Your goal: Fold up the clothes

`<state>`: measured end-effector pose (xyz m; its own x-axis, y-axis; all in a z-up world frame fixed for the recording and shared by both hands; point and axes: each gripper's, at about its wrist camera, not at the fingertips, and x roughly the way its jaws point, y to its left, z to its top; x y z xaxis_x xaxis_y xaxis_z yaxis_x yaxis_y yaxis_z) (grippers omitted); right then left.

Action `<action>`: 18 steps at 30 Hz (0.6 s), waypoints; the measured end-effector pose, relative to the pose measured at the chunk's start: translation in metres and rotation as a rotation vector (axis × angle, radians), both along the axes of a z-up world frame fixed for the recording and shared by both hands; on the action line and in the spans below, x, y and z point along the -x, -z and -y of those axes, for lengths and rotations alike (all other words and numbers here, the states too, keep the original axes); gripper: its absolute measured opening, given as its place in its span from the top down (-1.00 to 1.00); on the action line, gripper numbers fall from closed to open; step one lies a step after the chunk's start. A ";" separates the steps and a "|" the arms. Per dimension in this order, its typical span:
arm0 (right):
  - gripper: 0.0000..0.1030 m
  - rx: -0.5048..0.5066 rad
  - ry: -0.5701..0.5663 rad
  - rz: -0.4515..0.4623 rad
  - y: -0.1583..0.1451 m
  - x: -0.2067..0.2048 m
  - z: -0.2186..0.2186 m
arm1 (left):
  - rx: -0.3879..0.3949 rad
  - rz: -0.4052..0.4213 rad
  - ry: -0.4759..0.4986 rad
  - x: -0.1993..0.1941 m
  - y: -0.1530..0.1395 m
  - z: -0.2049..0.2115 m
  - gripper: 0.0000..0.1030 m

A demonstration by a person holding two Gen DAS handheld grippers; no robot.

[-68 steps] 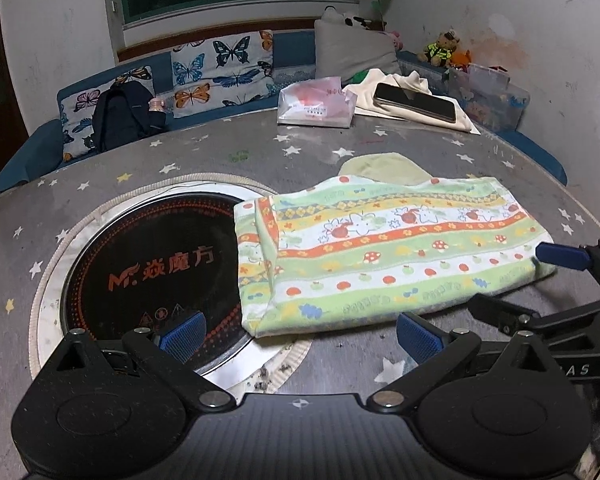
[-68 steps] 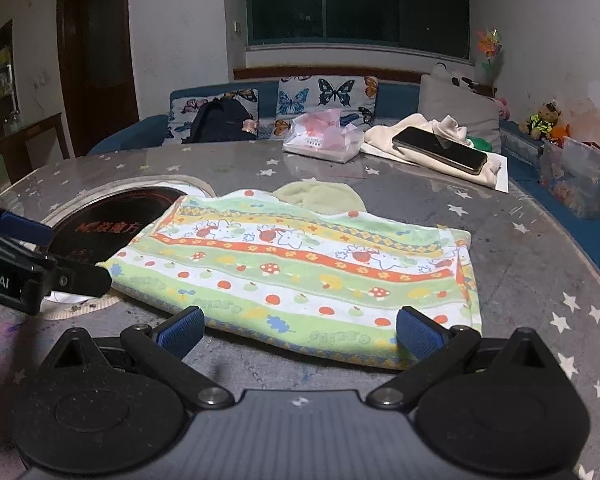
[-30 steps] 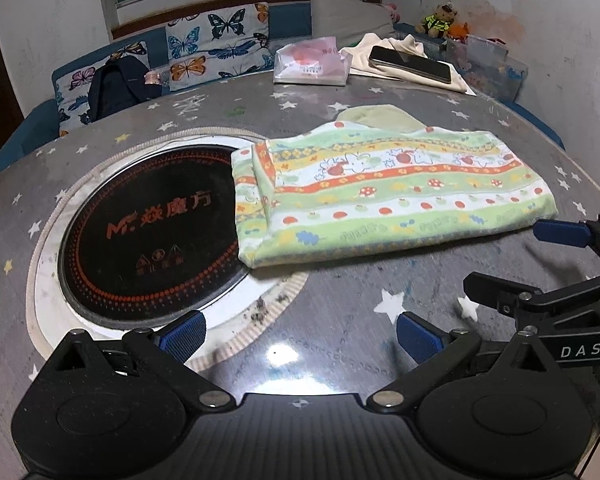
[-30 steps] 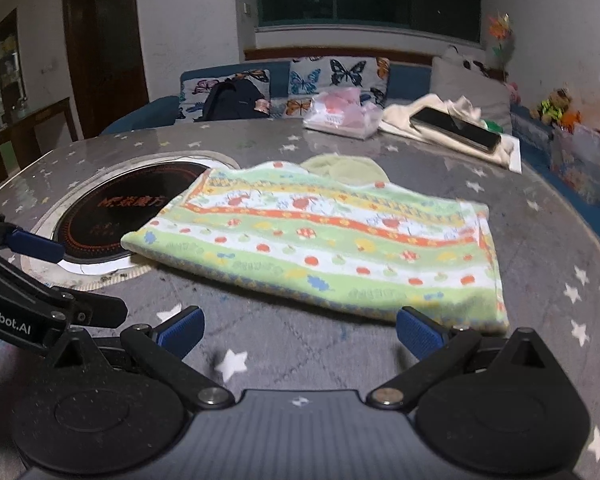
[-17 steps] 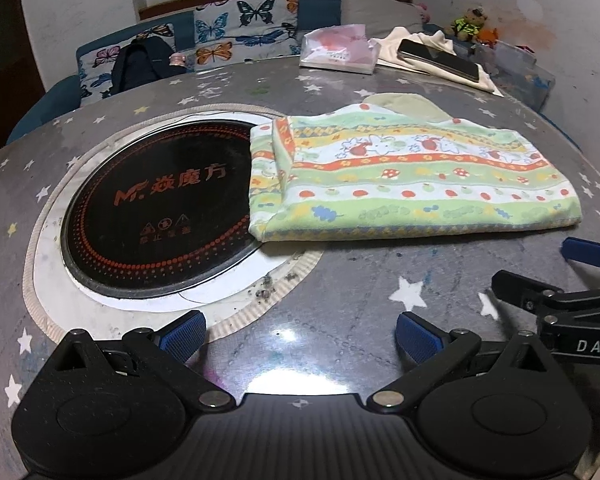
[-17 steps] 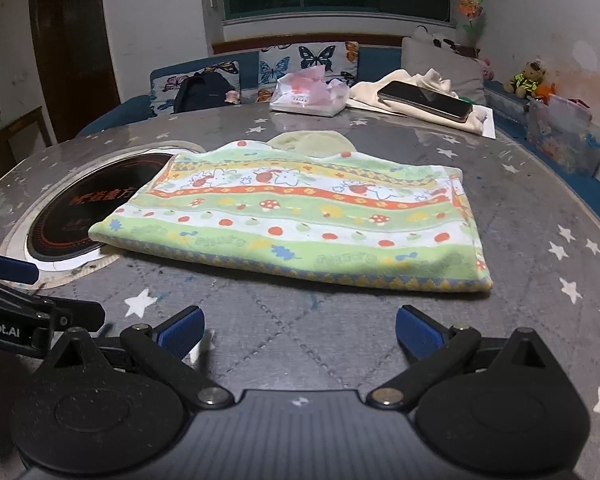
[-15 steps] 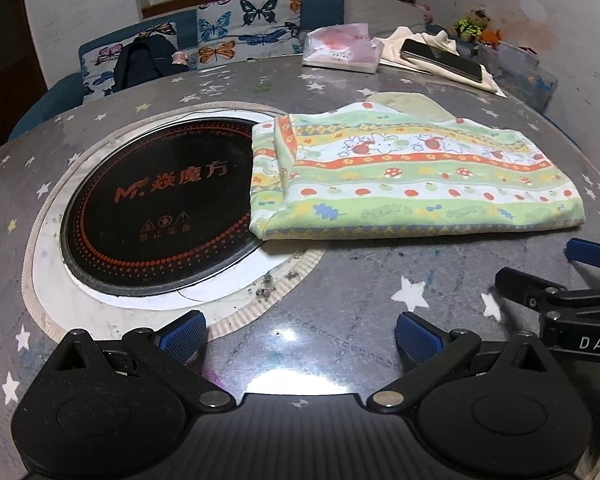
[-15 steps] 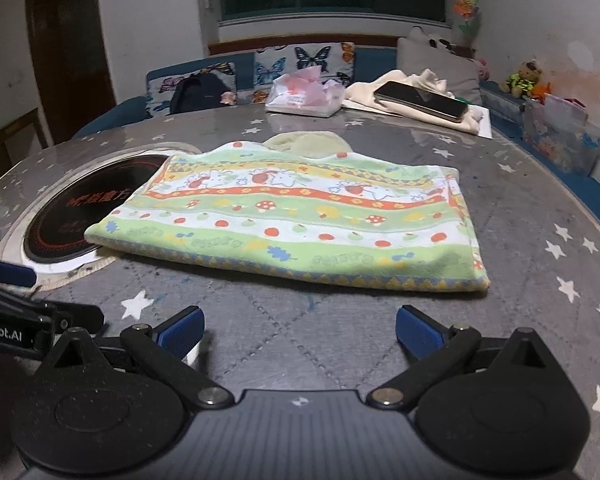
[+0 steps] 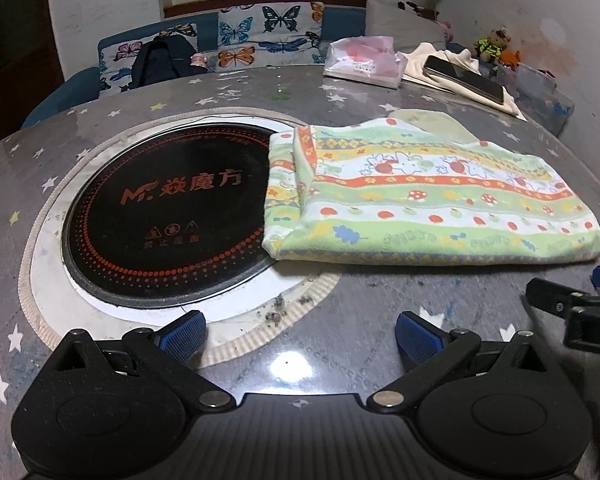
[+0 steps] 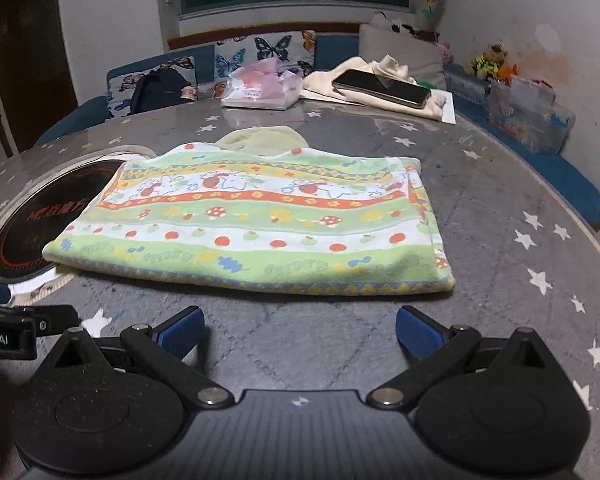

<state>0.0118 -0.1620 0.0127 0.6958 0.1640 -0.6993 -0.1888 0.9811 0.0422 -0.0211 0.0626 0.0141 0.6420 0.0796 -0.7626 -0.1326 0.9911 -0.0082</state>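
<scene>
Green folded garment (image 9: pixel 432 200) overlaps cooktop (image 9: pixel 164 216) | phone (image 10: pixel 380 88) beyond | both fingers wide apart, empty

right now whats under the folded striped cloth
The folded cloth lies on the starry table, its left end overlapping the black cooktop. A pale green flap pokes out behind; anything else underneath is hidden.

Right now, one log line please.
left gripper: open, empty | right gripper: open, empty | garment: folded, flat on table, untouched
</scene>
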 end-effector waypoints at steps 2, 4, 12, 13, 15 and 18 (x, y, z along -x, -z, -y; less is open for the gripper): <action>-1.00 -0.001 0.010 -0.009 0.000 -0.003 0.000 | 0.002 0.003 -0.004 -0.001 0.000 -0.002 -1.00; -1.00 0.002 0.020 -0.014 -0.001 -0.007 0.000 | 0.005 0.002 -0.007 -0.002 0.000 -0.003 -1.00; -1.00 -0.059 0.041 -0.020 -0.018 -0.012 0.006 | 0.017 -0.006 -0.006 -0.003 -0.002 -0.004 -1.00; -1.00 -0.062 0.037 -0.018 -0.019 -0.010 0.005 | 0.017 -0.004 -0.005 -0.002 -0.003 -0.003 -1.00; -1.00 -0.053 0.034 -0.014 -0.017 -0.006 0.001 | 0.016 0.006 0.000 0.001 -0.006 -0.001 -1.00; -1.00 -0.056 0.037 -0.016 -0.013 -0.001 -0.002 | 0.012 0.017 0.010 0.006 -0.010 0.002 -1.00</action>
